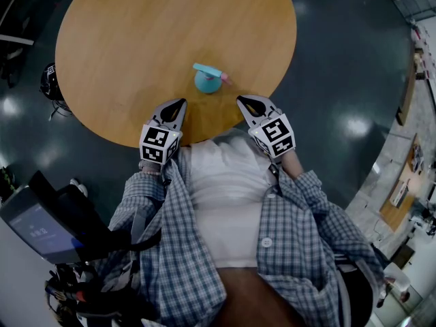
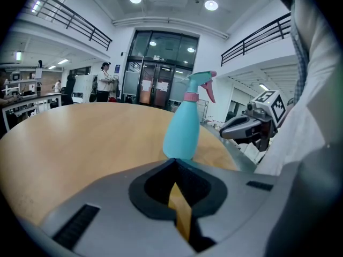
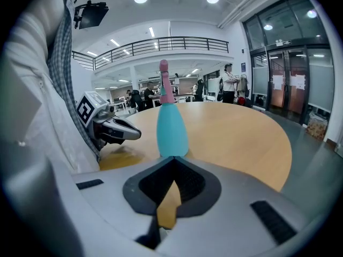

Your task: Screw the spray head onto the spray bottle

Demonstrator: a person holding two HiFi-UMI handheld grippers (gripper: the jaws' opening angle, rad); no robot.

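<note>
The spray bottle (image 1: 208,82) stands upright on the worktop (image 1: 122,39), its spray head (image 1: 206,69) on top, at 1 o'clock from the left tongs (image 1: 180,104) and 11 o'clock from the right tongs (image 1: 241,101); both tongs are pressed together, empty, about equally near

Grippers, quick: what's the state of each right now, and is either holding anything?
Left gripper: closed, holding nothing; the spray bottle stands apart, ahead of it.
Right gripper: closed, holding nothing.
</note>
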